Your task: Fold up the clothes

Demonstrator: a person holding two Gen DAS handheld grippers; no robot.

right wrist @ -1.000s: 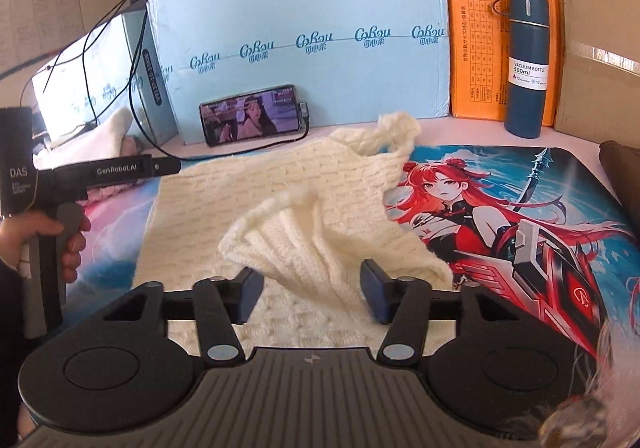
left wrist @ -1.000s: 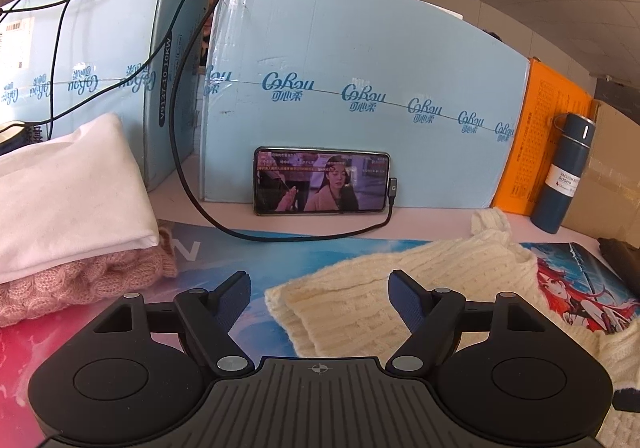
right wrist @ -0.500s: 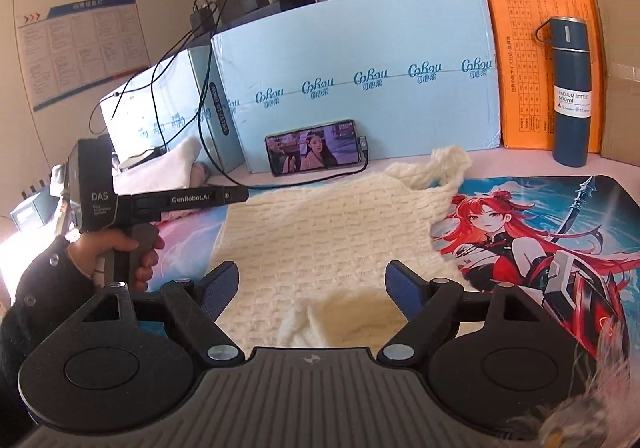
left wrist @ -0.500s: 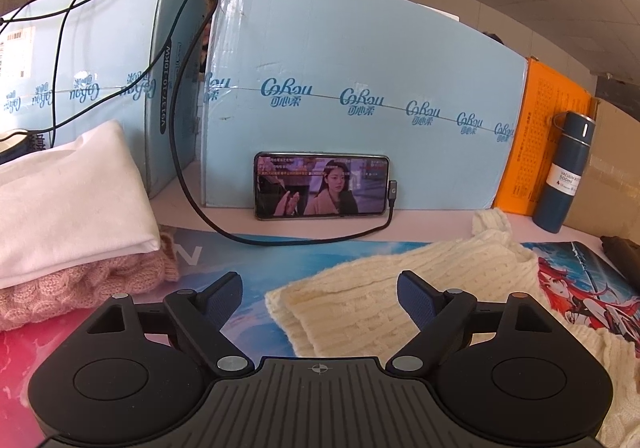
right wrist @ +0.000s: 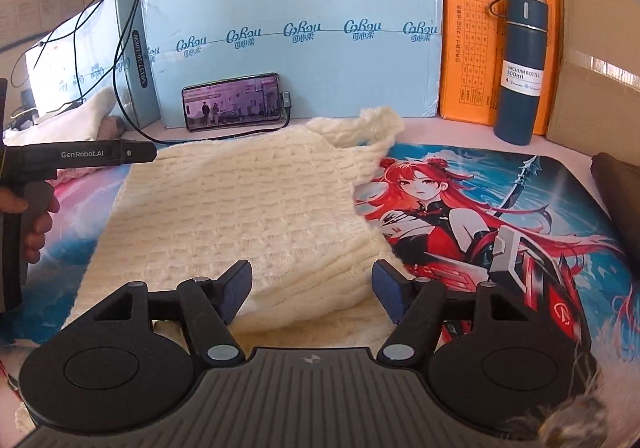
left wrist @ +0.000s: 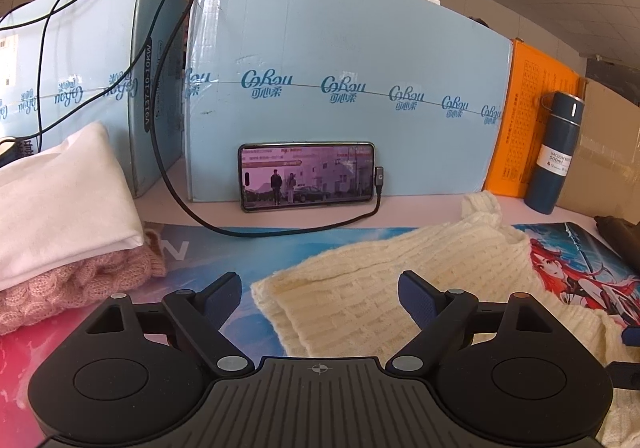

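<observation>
A cream knitted sweater [right wrist: 248, 208] lies spread on the printed desk mat [right wrist: 500, 208], with a fold along its near right edge. It also shows in the left wrist view [left wrist: 380, 280]. My right gripper [right wrist: 312, 292] is open and empty, low over the sweater's near edge. My left gripper [left wrist: 320, 296] is open and empty at the sweater's left corner, seen from the side in the right wrist view [right wrist: 100, 154]. A folded white garment [left wrist: 52, 200] rests on a pink knit [left wrist: 80, 284] at the left.
Light blue cartons [left wrist: 340, 88] stand along the back with a phone [left wrist: 308, 176] leaning on them and a black cable [left wrist: 180, 188]. An orange box [right wrist: 480, 40] and a blue vacuum bottle [right wrist: 520, 68] stand at the back right. A dark item [right wrist: 618, 192] lies at the right edge.
My right gripper let go of the raised sweater fold, opened wide and dropped low; the fold now lies flat. My left gripper opened a little wider.
</observation>
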